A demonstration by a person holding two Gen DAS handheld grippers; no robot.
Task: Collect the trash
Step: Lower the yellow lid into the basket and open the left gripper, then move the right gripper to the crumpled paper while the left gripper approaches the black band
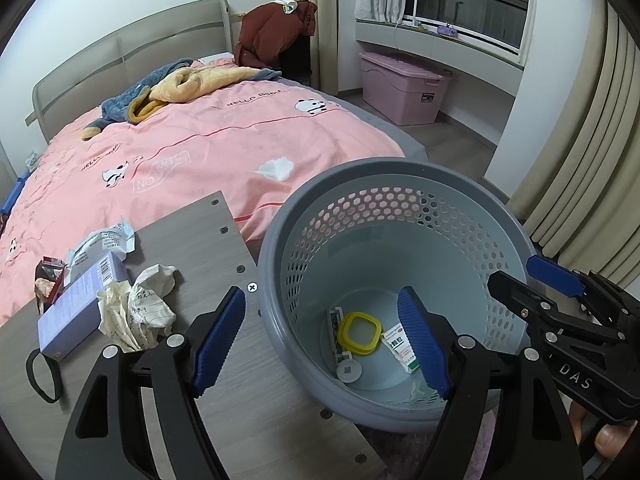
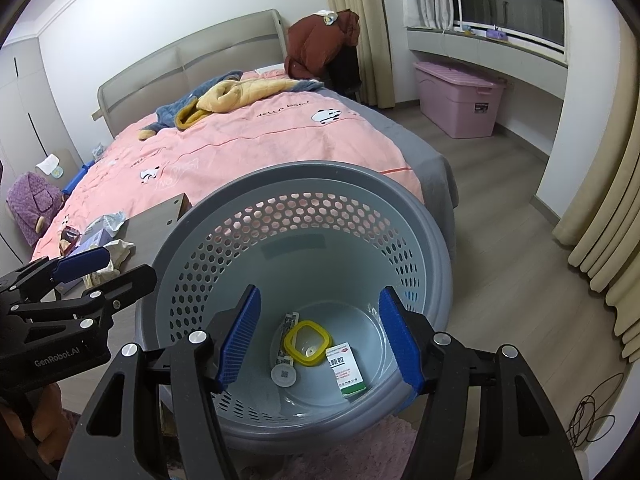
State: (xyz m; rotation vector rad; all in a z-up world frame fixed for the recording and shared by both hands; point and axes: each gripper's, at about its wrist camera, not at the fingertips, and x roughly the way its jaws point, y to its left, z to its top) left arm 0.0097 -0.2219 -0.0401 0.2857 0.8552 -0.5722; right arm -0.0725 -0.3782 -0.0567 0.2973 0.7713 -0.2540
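- The left gripper is wide open. It holds nothing.
- One of its blue pads sits over the table. The other pad sits over the mouth of the bin.
- The right gripper is wide open too, and it holds nothing.
- Both of its blue pads hang over the bin's mouth, and you can see the bottom of the bin between them.
- The bin is gray with lots of little holes in its wall. It stands right beside the table, in front of both grippers.
- Down in the bin lie a yellow ring, a small green and white box, a round white cap and a thin printed packet.
- On the table, to the left of the left gripper, is more trash.
- A crumpled paper with writing on it is nearest to the left pad.
- A long purple box lies just beside the paper, touching it.
- Behind the purple box lies a torn white wrapper, and a dark red wrapper is farther left.
- A black band lies near the table's front edge, left of the gripper.
- Past the table and bin is a bed with a pink blanket.
- A white tissue lies on the blanket, beyond the bin.
- A pink storage box stands on the floor, far off to the right.
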